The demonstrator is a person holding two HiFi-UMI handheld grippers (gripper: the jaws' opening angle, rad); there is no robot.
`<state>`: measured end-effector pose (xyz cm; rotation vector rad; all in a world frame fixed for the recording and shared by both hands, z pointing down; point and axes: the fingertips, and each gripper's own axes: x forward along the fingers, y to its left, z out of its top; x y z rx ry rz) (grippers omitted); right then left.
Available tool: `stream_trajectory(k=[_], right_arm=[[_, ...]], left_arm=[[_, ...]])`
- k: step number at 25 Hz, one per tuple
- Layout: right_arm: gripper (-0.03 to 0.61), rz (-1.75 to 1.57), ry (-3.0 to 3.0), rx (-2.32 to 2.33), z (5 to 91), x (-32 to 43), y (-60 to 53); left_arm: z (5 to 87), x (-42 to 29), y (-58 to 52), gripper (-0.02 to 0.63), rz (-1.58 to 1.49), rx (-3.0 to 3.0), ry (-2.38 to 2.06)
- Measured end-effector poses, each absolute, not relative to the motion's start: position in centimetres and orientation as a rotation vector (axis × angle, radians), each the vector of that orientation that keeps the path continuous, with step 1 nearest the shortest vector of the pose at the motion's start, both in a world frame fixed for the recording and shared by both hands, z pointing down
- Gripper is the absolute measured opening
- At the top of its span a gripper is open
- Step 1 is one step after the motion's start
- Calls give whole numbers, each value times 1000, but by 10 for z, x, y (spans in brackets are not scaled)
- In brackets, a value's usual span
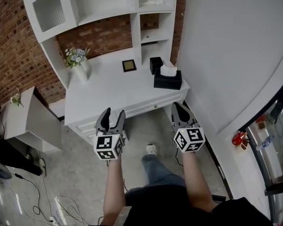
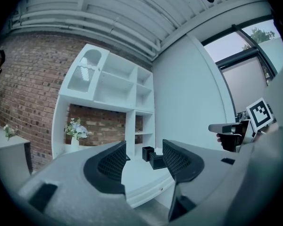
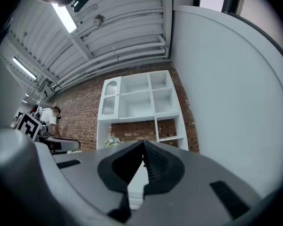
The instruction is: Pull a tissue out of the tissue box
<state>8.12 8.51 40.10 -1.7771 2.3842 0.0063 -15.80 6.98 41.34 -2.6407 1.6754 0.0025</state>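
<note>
The left tongs (image 1: 114, 112) are held level with the jaws wide apart and nothing between them. The right tongs (image 1: 176, 106) have their jaws closed tip to tip, also on nothing. Both are held out over the floor, side by side, just short of the front of the white table (image 1: 111, 91).

The tissue box (image 1: 167, 81), black, sits on the table's far right corner, well apart from both tongs. It is ahead of the right tongs and a little to their left, and ahead and well to the right of the left tongs. A white tissue (image 1: 168, 70) stands up out of its top. In the left gripper view the box shows far off through the gap between the open jaws, close to the right jaw's inner edge.

Just behind the box, on its left, stands a small black holder (image 1: 155, 63). Further left a small picture frame (image 1: 129, 65) lies near the back of the table. A white vase of flowers (image 1: 78, 62) stands at the far left corner, ahead and to the left of the left tongs. A white shelf unit (image 1: 108, 6) rises behind the table against a brick wall (image 1: 12, 46).
</note>
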Motion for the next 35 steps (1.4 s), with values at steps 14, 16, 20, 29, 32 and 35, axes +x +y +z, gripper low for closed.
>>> stream_trajectory(k=[14,16,20,29,32,35], right_arm=[[-2,-54,2483,-1680,423,76,-118],[-2,-63,2505,-1655,423,70,-156],[-2,-88,2555,-1609,422,58,-227],[-2,-120,2636,-1607,440,64,-337],[-2,-132,2609,-1635,439,78,-352],[-2,-150,2585,-1676,442,92,-360]], left_arm=[[454,-156,-106,212,-89,-2623,1791],[454,-155,-136,212,-110,-2613,1798],[454,-153,-199,212,-121,-2612,1826],[468,-130,-311,212,-131,-2644,1844],[469,-116,-326,212,-150,-2669,1814],[468,-97,-334,212,-184,-2698,1747]])
